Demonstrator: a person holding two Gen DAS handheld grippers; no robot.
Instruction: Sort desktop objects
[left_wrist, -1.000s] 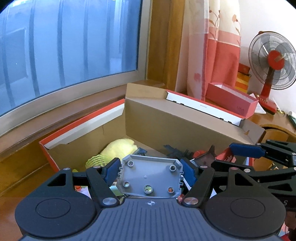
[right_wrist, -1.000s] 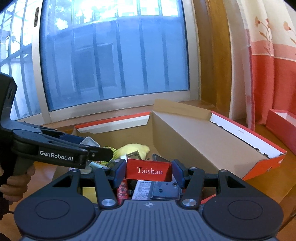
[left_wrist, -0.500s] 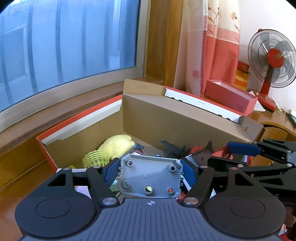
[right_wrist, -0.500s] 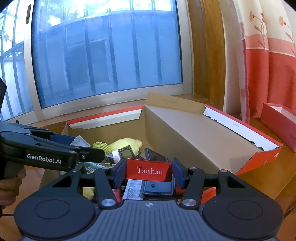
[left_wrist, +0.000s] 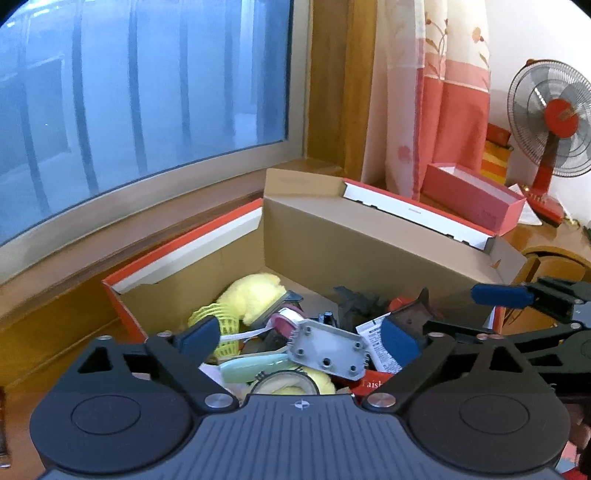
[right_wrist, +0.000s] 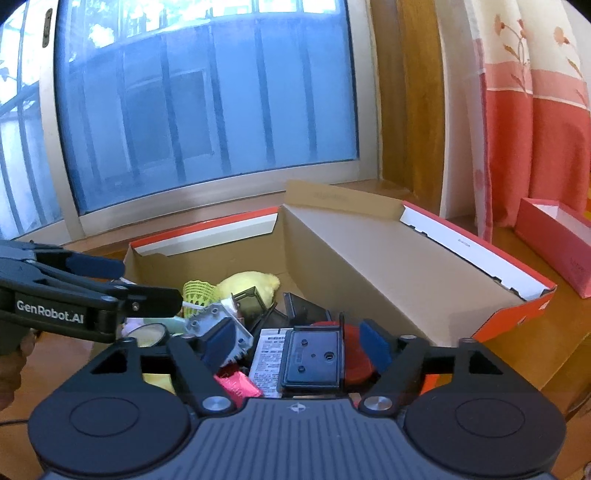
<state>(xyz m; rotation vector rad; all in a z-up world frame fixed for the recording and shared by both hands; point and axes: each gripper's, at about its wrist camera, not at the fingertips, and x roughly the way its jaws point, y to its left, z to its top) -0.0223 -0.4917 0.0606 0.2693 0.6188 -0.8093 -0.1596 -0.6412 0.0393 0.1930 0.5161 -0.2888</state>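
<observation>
Grey plastic, the screw-holed plate (left_wrist: 328, 350) that I was clamping in my left gripper (left_wrist: 299, 338) a second ago, now lies loose between and just beyond my left pads, tilted on the heap with neither pad touching it. My left jaws are opening and stand wide. My right gripper (right_wrist: 297, 341) tells the same story: the red Taishan pack (left_wrist: 371, 384) that it was pinching is gone from between its pads, and I see only a corner of it low in the left view, just under the grey plate. My right jaws are opening too, with nothing pressed between them; a black plate (right_wrist: 313, 356) and a printed paper slip (right_wrist: 267, 360) lie below the gap, a pink wrapper (right_wrist: 234, 384) nearer its left pad.

So both items have dropped into the cardboard box (left_wrist: 207, 280), which I judge to be the sorting bin, and this pair of placements looks finished.

Farther out from my jaws the pile carries a mint-green tube (left_wrist: 255, 367), a roll of tape (left_wrist: 284, 386), a yellow mesh ball (left_wrist: 218, 321) and a yellow plush toy (left_wrist: 255, 295) against the far wall. Beyond it the box's lid (left_wrist: 373, 243) stands raised. Past that lid sit a pink box (left_wrist: 476, 201) and a red fan (left_wrist: 554, 136).

Both hands are free for the next pickup, if any objects remain outside.
</observation>
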